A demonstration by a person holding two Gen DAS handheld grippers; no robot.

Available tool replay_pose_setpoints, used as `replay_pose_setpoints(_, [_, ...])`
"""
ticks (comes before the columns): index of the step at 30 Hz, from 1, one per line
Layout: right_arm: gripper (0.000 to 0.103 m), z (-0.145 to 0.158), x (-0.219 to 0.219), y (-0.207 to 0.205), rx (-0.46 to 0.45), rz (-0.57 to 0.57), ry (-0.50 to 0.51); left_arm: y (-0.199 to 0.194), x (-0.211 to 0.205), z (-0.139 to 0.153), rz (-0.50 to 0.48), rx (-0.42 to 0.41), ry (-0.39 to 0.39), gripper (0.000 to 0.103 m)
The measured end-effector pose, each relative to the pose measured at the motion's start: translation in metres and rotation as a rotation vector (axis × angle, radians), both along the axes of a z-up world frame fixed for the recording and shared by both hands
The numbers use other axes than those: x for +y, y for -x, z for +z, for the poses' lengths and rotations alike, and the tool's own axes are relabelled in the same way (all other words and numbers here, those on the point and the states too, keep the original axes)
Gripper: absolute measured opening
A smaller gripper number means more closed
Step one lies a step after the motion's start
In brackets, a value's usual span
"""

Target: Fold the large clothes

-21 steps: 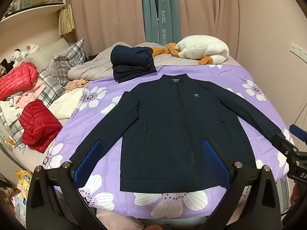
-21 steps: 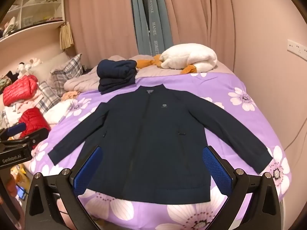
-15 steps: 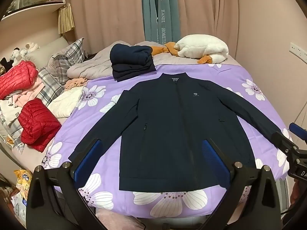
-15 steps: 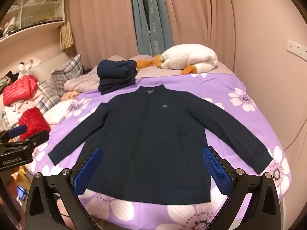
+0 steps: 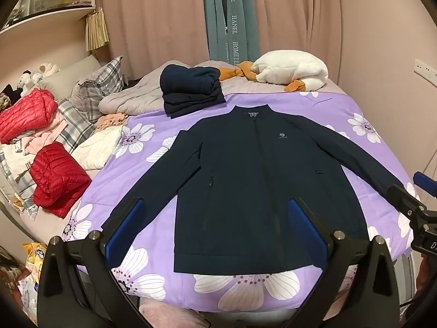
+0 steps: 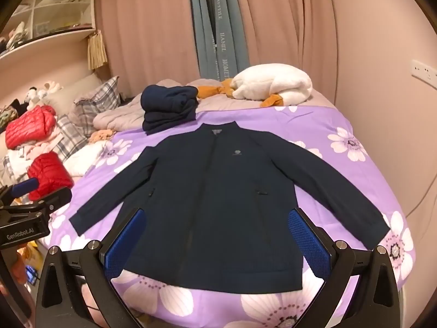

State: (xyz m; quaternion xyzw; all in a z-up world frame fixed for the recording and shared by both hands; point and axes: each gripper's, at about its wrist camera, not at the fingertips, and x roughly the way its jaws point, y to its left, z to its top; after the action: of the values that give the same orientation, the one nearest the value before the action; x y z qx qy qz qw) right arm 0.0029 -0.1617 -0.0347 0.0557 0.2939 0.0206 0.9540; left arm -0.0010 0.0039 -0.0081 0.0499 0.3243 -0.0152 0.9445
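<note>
left claw (image 5: 215, 227): wide apart, empty | right claw (image 6: 217, 235): wide apart, empty | jacket (image 5: 254, 180): flat, untouched

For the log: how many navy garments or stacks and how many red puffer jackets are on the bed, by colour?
Navy: 2, the jacket spread flat and the folded navy stack behind its collar.
Red: 2, one puffer jacket beside the purple floral sheet, another red puffer farther back on the clothes pile.
Total: 4

My navy jacket (image 5: 254, 180) lies on a purple white-flowered sheet (image 5: 341, 114), near red coats (image 5: 58, 176) and a plaid pillow (image 5: 98, 84).
</note>
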Motion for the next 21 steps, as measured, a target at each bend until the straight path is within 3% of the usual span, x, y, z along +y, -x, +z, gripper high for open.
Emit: replay_pose_setpoints(21, [0.103,0.0006,0.0076,-0.0042,-0.002,0.006,0.009,-0.0020,0.0019,0.0036,0.006,-0.005,-0.007,0.103])
